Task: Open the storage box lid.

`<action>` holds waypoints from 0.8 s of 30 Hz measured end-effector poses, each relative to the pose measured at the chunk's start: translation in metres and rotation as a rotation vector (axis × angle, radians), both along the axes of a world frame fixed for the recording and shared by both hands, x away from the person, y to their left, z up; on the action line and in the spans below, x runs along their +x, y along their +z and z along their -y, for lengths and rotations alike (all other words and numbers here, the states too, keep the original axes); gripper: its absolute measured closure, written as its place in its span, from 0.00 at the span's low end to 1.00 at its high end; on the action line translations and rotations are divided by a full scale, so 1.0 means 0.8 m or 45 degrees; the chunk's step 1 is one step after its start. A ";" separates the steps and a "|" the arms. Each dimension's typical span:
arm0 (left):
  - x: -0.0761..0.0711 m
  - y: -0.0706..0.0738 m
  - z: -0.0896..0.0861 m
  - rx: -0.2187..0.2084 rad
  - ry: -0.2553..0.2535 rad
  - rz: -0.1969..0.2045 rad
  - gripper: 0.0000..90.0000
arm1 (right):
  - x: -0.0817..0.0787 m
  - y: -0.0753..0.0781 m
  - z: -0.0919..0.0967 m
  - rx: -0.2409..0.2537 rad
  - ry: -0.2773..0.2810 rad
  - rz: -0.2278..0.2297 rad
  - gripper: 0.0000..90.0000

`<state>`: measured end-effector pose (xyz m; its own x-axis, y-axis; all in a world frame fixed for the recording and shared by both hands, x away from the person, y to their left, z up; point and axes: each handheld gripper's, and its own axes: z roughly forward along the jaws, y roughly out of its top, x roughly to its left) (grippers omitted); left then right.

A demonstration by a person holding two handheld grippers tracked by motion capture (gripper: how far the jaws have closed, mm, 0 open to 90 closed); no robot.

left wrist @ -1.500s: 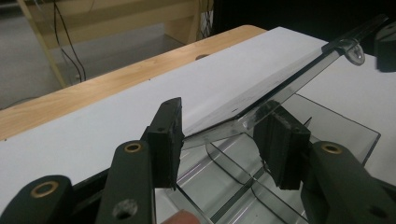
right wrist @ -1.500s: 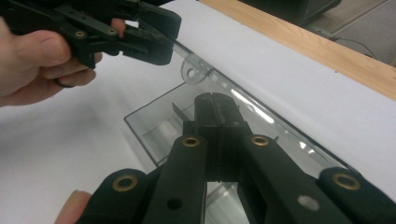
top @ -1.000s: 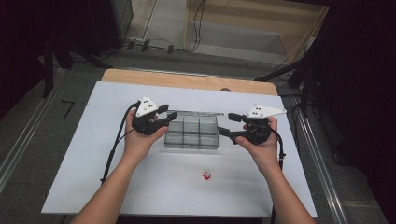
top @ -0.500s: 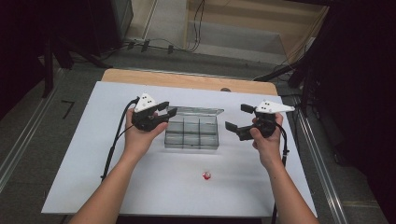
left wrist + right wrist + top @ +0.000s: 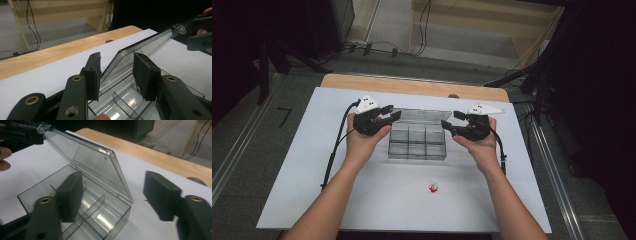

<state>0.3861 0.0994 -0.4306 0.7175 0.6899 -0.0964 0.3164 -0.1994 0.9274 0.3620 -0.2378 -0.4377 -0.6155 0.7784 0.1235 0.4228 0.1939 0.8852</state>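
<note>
A clear plastic compartment box (image 5: 417,144) stands mid-table with its lid (image 5: 419,114) tilted up, roughly half raised. My left gripper (image 5: 391,114) is at the box's left end and open. In the left gripper view the lid's short edge (image 5: 112,65) runs up between the parted jaws of that gripper (image 5: 117,72). My right gripper (image 5: 451,122) is at the right end, its jaws wide apart. In the right gripper view its jaws (image 5: 115,192) straddle the lid's near corner (image 5: 117,170) and the box wall (image 5: 120,217). I cannot tell whether a jaw props the lid.
A small red and white object (image 5: 433,188) lies on the white table top (image 5: 312,190) in front of the box. A wooden strip (image 5: 412,86) runs along the far edge. Cables trail from both grippers and across the floor behind.
The lid has gone from lying flat to tilted up. My right gripper pulled away to the right, then came back in towards the box's right end. The left gripper barely moved.
</note>
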 end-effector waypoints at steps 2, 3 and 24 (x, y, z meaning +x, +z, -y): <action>0.002 0.000 0.000 -0.014 0.003 -0.005 0.65 | 0.002 0.003 -0.004 -0.011 -0.014 0.019 0.44; 0.002 0.000 0.000 -0.014 0.003 -0.005 0.65 | 0.002 0.003 -0.004 -0.011 -0.014 0.019 0.44; 0.026 -0.027 -0.001 -0.018 0.025 -0.042 0.68 | 0.024 0.015 -0.009 0.059 -0.010 0.034 0.69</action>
<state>0.4068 0.1004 -0.4522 0.6999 0.7024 -0.1297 0.3509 -0.1800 0.9190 0.3814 -0.2310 -0.4261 -0.6129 0.7771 0.1434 0.4003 0.1489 0.9042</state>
